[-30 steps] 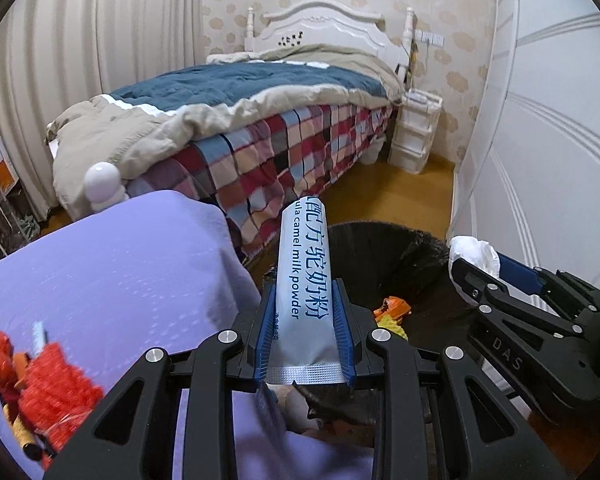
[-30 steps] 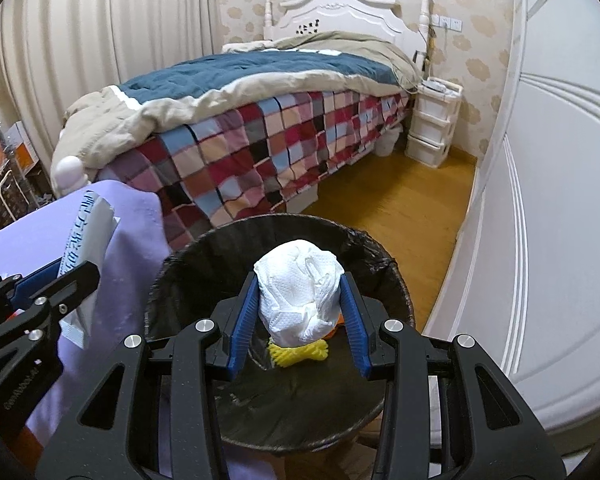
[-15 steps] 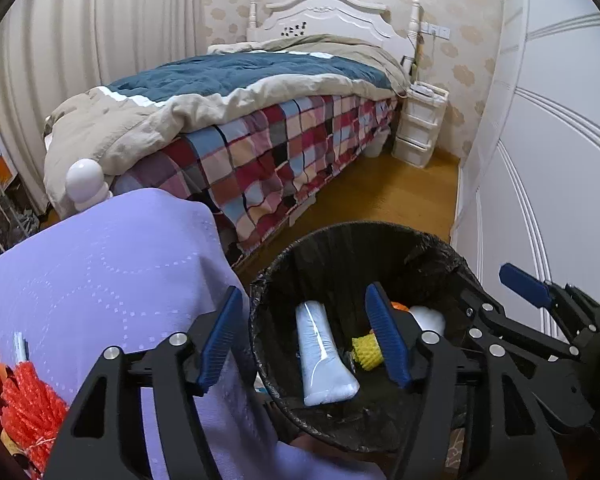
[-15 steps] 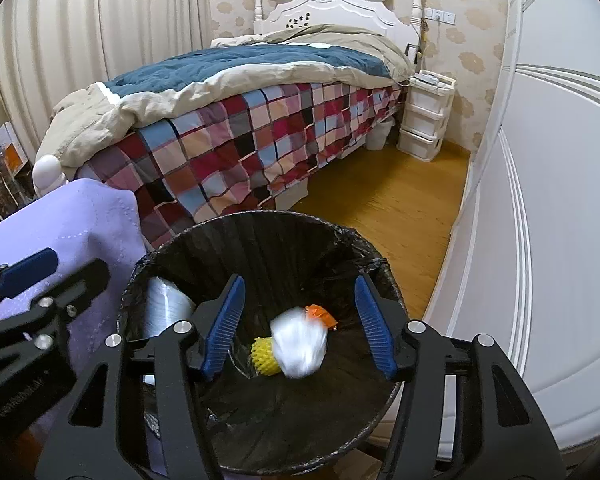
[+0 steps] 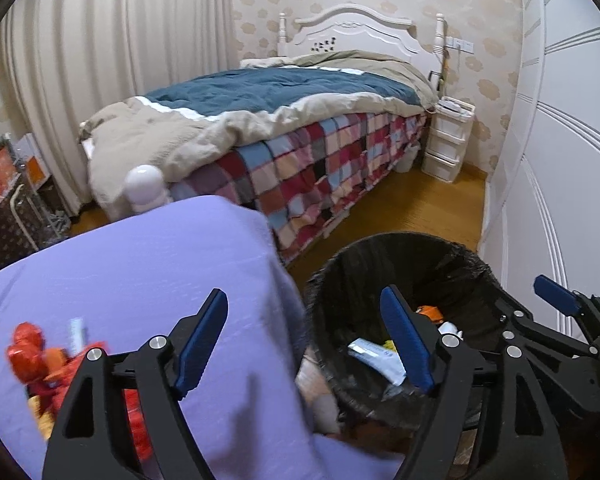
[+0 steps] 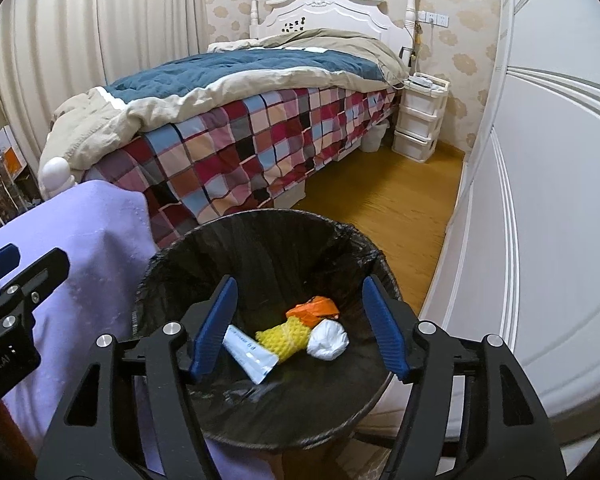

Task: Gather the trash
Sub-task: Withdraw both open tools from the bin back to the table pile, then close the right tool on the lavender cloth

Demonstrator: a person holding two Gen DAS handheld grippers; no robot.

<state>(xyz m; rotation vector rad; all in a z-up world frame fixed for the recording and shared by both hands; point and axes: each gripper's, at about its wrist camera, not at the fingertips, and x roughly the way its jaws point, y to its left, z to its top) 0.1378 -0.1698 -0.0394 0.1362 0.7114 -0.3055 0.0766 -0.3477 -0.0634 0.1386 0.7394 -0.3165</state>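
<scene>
- Both grippers hang over the bin (image 6: 260,240), which stands on the floor just beside the near corner of the purple-covered table (image 5: 140,264).
- The left gripper (image 5: 304,344) has its jaws opening with nothing between them; it straddles the table's corner and the bin's rim.
- The right gripper (image 6: 296,328) also has its jaws opening and empty, pointing down into the bin.
- On the bin's bottom lie the sachet (image 6: 250,350), a white paper wad (image 6: 328,340), a yellow foam net (image 6: 286,340) and an orange scrap (image 6: 314,308), all close together.
- The drop looks done, so the step in hand is likely going back for more: red wrappers (image 5: 32,356) lie at the table's near-left edge.
- To do it well, lift each gripper clear of the rim first, so a finger does not snag the black liner and tip the bin.
- Keep the jaws wide on the way, then come down on the wrappers from above.
- Take the left gripper there, since it is nearer; the pile is blurred, so I cannot tell how many pieces it holds.
</scene>
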